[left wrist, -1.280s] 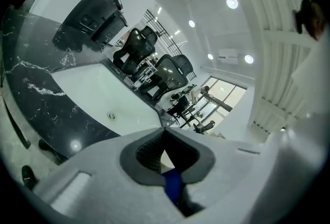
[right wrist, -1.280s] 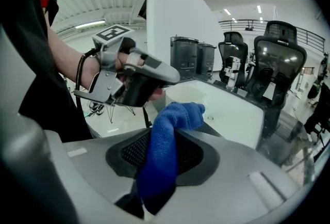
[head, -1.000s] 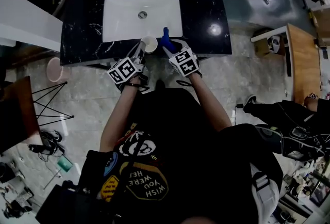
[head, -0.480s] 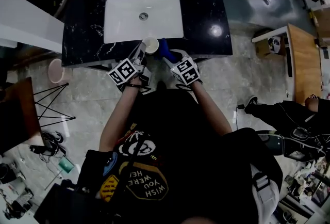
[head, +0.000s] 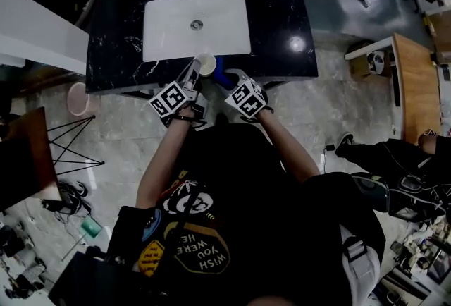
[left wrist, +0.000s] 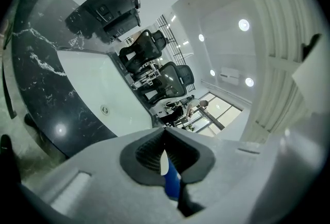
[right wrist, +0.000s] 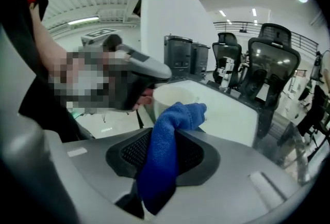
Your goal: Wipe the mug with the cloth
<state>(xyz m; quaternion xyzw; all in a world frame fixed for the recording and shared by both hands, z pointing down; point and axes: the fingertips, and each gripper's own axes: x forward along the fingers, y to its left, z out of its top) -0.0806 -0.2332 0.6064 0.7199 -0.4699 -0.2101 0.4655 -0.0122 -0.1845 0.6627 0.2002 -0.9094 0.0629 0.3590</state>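
Between right gripper point(right wrist: 165, 152) jaws: cloth point(right wrist: 174, 121) (overhead: blue speck).

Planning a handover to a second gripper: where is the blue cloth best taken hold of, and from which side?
Take the bunched free end of the cloth that stands out past the right gripper's pads, coming from the mug side. The rest is pinched between the jaws or tucked below them.

Blue cloth point(right wrist: 165, 145), white mug point(head: 206, 63), white sink point(head: 169, 29), black counter point(head: 282, 15) with white veining
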